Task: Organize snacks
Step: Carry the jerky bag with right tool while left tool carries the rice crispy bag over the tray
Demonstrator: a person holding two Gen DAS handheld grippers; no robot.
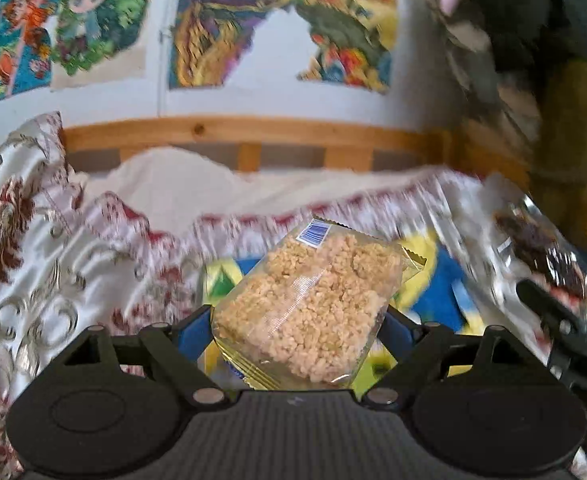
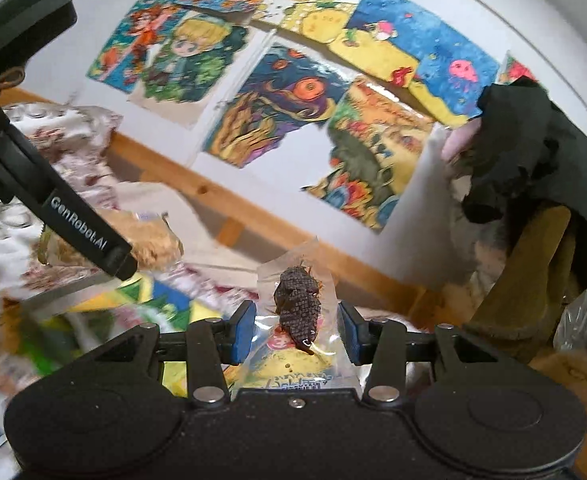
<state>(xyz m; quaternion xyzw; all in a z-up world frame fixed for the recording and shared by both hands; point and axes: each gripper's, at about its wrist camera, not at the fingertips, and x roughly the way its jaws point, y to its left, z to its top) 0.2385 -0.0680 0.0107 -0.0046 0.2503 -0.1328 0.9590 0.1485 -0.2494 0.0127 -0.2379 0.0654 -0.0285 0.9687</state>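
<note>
Left tongs (image 1: 297, 320): pinching clear-wrapped puffed-rice cake (image 1: 309, 308) by its long sides, lifted above the bed.
Right tongs (image 2: 297, 330): pinching small clear packet with dark dried snack (image 2: 297, 308), lifted, right of the cake.
Handling: both light; cake likely brittle, film slippery; grip mid-body, gently.
Long axes: cake's runs near-left to far-right; packet's near to far.

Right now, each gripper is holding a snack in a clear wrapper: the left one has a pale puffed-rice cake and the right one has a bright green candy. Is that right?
Not quite. The right gripper holds a dark brown, textured snack in a clear wrapper, not a green candy, as the right wrist view shows. The left gripper does hold the pale puffed-rice cake in a clear wrapper.
</note>
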